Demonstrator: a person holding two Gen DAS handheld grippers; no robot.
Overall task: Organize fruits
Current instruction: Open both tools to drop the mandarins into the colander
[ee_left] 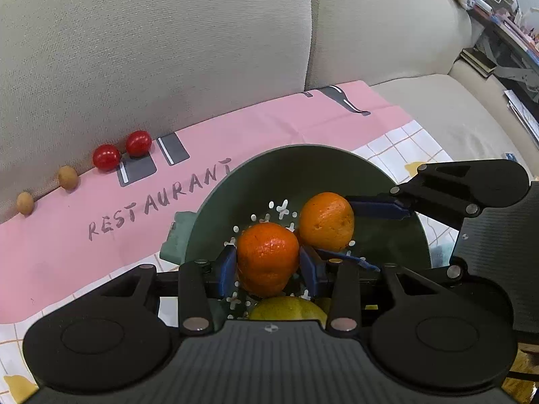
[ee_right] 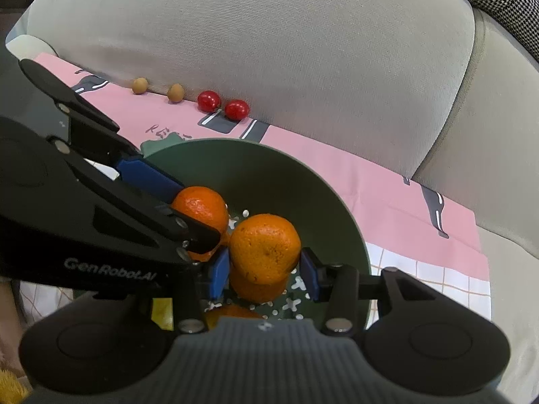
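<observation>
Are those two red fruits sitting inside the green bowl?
No, the two red fruits lie on the pink cloth against the sofa back, outside the green bowl, which holds the oranges.

A yellow-green rounded fruit (ee_left: 289, 309) in the dark green perforated bowl (ee_left: 303, 168) is mostly hidden behind the left gripper's grey body, so its kind cannot be told. In the right wrist view, an orange fruit (ee_right: 232, 313) and a yellow piece (ee_right: 162, 313) low in the bowl are likewise covered. Cluttered shelves (ee_left: 505, 17) at the left view's corner are blurred and cut off.
</observation>
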